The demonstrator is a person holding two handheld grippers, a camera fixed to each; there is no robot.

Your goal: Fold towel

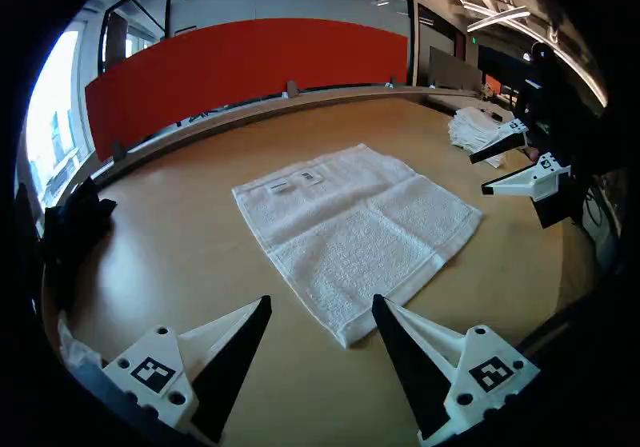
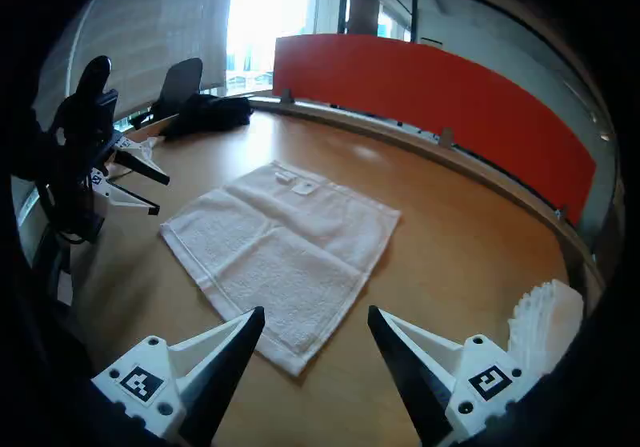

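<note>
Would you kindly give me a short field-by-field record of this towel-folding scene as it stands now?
surface: wooden table
towel: white, spread flat, two small tags near its far edge
left gripper: open, pointed at the towel's near corner, holding nothing
right gripper: open, pointed at another corner, holding nothing
aside: stack of folded towels near the table edge
background: red panel along the table's far side
fold status: not yet begun

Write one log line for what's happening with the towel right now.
towel: spread flat on table, untouched | left gripper: open, empty | right gripper: open, empty
</note>
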